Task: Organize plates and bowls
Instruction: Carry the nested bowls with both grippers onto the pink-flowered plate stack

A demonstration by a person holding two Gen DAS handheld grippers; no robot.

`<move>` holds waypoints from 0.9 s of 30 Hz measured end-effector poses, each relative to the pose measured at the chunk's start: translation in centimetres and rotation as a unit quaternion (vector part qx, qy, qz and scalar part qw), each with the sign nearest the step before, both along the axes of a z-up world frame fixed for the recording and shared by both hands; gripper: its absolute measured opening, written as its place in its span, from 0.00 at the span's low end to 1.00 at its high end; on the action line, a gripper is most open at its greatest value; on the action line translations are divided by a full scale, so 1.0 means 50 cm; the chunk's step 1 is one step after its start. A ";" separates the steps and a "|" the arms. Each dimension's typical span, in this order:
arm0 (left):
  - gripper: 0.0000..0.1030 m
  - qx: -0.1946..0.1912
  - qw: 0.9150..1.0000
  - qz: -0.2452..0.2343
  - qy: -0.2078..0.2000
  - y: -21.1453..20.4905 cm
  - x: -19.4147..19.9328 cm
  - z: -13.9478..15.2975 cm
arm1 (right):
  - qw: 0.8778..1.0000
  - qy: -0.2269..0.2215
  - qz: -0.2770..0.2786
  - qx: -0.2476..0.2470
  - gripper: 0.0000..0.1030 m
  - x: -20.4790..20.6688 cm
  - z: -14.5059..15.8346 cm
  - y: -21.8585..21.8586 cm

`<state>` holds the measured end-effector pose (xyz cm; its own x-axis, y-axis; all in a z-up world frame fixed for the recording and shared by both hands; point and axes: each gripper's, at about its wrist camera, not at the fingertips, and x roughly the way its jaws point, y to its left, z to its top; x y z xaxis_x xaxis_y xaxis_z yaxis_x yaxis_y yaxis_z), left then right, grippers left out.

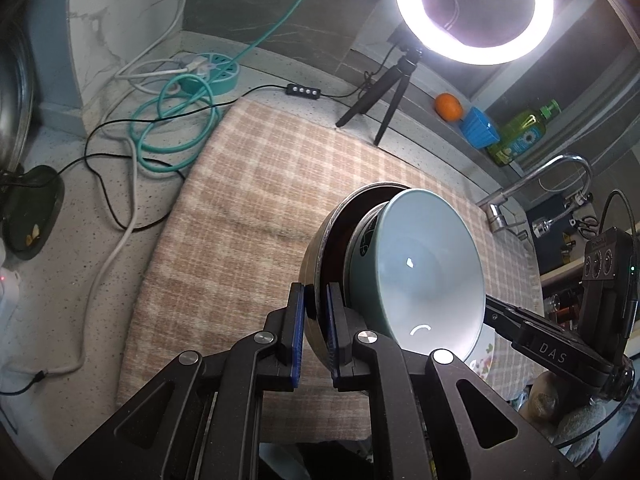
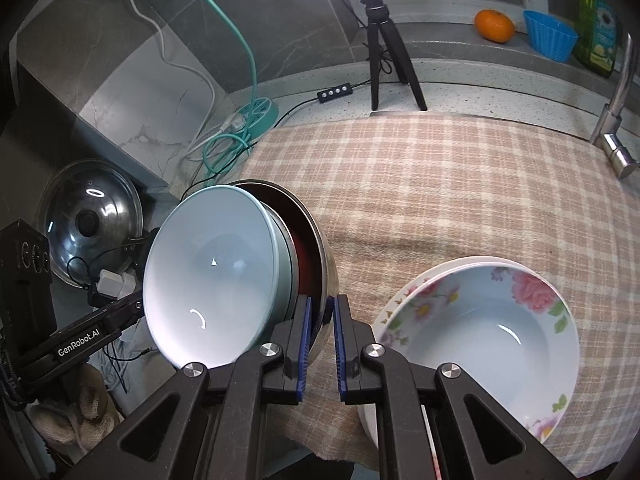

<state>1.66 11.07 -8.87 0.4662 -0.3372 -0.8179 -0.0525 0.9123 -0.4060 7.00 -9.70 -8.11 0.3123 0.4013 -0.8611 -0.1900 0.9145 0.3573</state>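
Both tongs (image 1: 316,300) clamping steel bowl (image 2: 320,248) rim

"DAS" on the right tongs' black arm (image 1: 554,346), "GenRobot.AI" on the left tongs' black arm (image 2: 78,346)

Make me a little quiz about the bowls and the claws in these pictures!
1. True or false: the left claw and right claw both pinch the rim of the metal bowl.
2. What sits nested inside it?
3. The flowered plates lie: A on the checked cloth, B in a sink.

Key: 1 true. 2 a pale blue bowl. 3 A.
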 end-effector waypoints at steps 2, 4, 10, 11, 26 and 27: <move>0.08 -0.001 1.000 -0.006 -0.002 -0.011 0.001 0.004 | 1.000 -0.001 -0.006 0.002 0.10 -0.002 0.002 -0.014; 0.08 -0.002 1.000 -0.013 -0.004 -0.024 0.003 0.008 | 1.000 -0.001 -0.013 0.002 0.10 -0.007 0.005 -0.029; 0.08 -0.002 0.999 -0.036 -0.009 -0.068 0.008 0.016 | 0.999 -0.004 -0.036 0.001 0.10 -0.023 0.014 -0.076; 0.08 -0.002 0.999 -0.041 -0.009 -0.076 0.010 0.017 | 0.999 -0.005 -0.040 0.001 0.10 -0.025 0.015 -0.083; 0.08 -0.009 0.994 -0.105 0.004 -0.190 0.027 0.001 | 0.995 -0.004 -0.102 -0.011 0.10 -0.062 0.020 -0.201; 0.08 -0.009 0.994 -0.110 0.006 -0.199 0.028 -0.001 | 0.994 -0.003 -0.107 -0.012 0.10 -0.065 0.019 -0.209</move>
<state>3.03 1.10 -8.92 0.3695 -0.4443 -0.8161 0.1421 0.8950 -0.4229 3.75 -20.13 -7.17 0.3937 0.3039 -0.8675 0.0069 0.9428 0.3333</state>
